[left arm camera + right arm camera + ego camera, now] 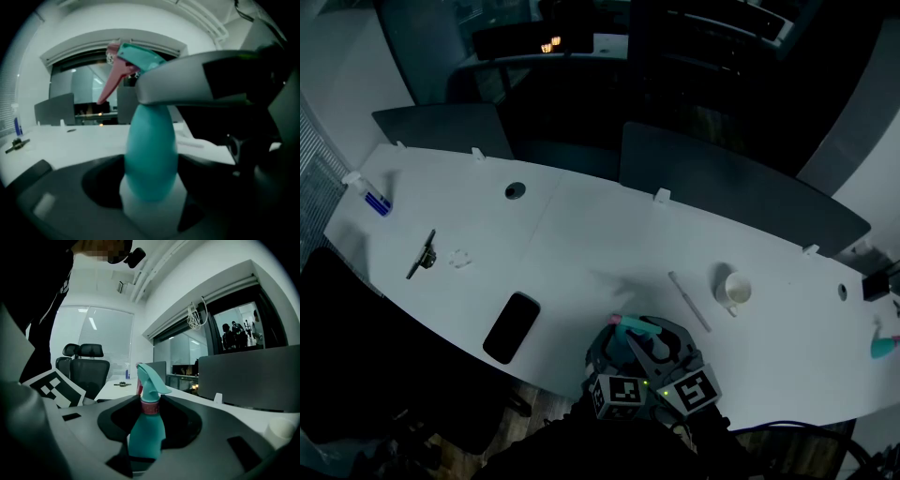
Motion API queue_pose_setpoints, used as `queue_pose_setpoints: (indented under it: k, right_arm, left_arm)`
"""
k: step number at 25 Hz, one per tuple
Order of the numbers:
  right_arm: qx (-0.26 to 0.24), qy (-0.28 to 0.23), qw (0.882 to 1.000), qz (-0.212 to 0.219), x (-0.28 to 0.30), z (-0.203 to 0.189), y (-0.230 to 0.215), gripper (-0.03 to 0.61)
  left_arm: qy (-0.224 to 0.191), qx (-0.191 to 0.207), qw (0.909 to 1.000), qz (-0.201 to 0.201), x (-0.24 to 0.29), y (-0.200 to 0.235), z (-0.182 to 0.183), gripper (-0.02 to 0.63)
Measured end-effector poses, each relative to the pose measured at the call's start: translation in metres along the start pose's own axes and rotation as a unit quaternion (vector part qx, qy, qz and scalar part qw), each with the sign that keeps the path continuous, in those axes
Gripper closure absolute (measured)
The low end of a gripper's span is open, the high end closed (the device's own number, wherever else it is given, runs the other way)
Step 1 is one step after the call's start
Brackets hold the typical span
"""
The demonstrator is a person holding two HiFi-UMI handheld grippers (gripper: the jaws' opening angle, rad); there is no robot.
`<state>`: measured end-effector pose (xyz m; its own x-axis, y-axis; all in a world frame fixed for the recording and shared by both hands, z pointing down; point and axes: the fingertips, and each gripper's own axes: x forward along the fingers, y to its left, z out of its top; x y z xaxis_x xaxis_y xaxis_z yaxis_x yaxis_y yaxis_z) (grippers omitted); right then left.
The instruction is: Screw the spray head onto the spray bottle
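Note:
A teal spray bottle stands upright between both grippers at the near edge of the white table. Its teal spray head, with a pink trigger and a pink collar, sits on the bottle's neck. My left gripper is shut on the bottle's lower body. My right gripper grips the same bottle from the other side, and one of its grey fingers crosses just under the spray head. In the head view both grippers crowd together and only the spray head shows.
On the table lie a black phone, a white cup, a thin white stick, a black tool and a small blue bottle. Grey dividers line the far edge. An office chair stands beyond.

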<state>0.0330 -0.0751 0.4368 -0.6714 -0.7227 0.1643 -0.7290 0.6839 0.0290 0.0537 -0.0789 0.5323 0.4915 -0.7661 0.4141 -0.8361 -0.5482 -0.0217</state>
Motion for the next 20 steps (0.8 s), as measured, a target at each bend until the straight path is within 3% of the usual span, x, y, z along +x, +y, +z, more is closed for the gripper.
queue_pose_setpoints:
  k: [2,4,5,7,9,10,12,15,17,18,20]
  right_arm:
    - [0.001,0.003,1.000,0.005,0.000,-0.001,0.000,0.439]
    - [0.001,0.006,1.000,0.016,0.000,-0.002,0.001,0.439]
    - [0.004,0.006,1.000,0.021,0.000,-0.001,0.001,0.439]
    - [0.012,0.001,1.000,0.027,0.000,0.000,0.000,0.439]
    - [0.018,0.000,0.999,0.030,0.000,0.000,-0.002,0.439]
    - [0.016,0.002,0.999,0.028,0.000,0.000,-0.002,0.439]
    - [0.004,0.006,1.000,0.019,0.000,-0.001,-0.002,0.439]
    - [0.017,0.000,1.000,-0.013,0.001,-0.001,-0.003,0.439]
    - [0.027,-0.007,0.999,-0.030,-0.001,-0.001,-0.003,0.439]
    - [0.024,-0.006,0.999,-0.032,-0.002,-0.001,-0.003,0.439]
    - [0.017,0.000,1.000,-0.024,-0.002,-0.002,-0.001,0.439]
  left_arm:
    - [-0.013,0.021,0.9991,-0.034,-0.001,-0.002,0.000,0.253]
    - [-0.021,0.066,0.9925,-0.101,-0.002,-0.001,0.001,0.236]
    - [-0.022,0.085,0.9865,-0.138,-0.002,-0.001,0.001,0.204]
    - [-0.015,0.105,0.9715,-0.212,0.000,-0.005,0.001,0.206]
    - [-0.009,0.109,0.9615,-0.252,0.000,-0.010,0.002,0.249]
    - [-0.010,0.107,0.9620,-0.251,0.000,-0.010,0.004,0.252]
    - [-0.020,0.091,0.9728,-0.212,0.000,-0.008,0.006,0.255]
    - [-0.025,0.048,0.9930,-0.105,0.000,-0.003,0.010,0.256]
    - [-0.024,0.026,0.9983,-0.046,0.000,-0.002,0.010,0.255]
    - [-0.024,0.025,0.9989,-0.032,0.000,-0.003,0.009,0.255]
    - [-0.026,0.051,0.9972,-0.048,-0.003,-0.004,0.006,0.250]
